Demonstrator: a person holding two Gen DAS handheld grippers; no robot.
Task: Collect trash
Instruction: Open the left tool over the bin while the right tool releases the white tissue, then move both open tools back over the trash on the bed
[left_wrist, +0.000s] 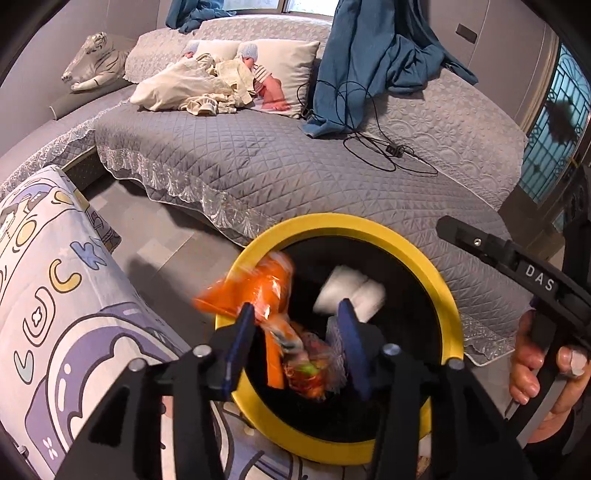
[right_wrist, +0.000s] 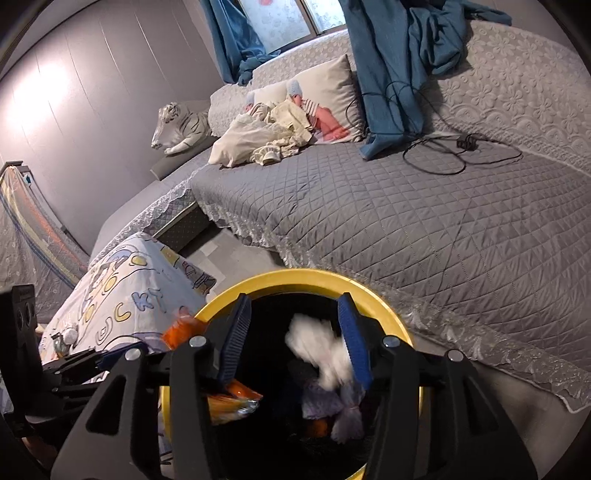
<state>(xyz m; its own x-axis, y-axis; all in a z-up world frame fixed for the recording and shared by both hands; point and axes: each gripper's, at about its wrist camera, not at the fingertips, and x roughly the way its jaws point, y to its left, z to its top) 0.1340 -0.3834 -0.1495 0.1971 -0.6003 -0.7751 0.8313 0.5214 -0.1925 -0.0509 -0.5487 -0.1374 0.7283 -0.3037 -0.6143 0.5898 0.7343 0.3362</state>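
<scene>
One yellow bin; two hand-held grippers (both open).

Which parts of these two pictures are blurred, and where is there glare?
Left wrist view: the orange plastic wrapper over the yellow-rimmed black bin is motion-blurred; the bed stays sharp. Right wrist view: the white crumpled tissue is smeared; a bright glare patch lies on the grey wall.

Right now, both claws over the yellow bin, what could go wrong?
1. The orange wrapper is blurred at the yellow bin's rim, partly outside it beside the open left claw; it may fall onto the floor.
2. The white tissue sits against one pad of the open right claw; it may cling and come back out.
</scene>
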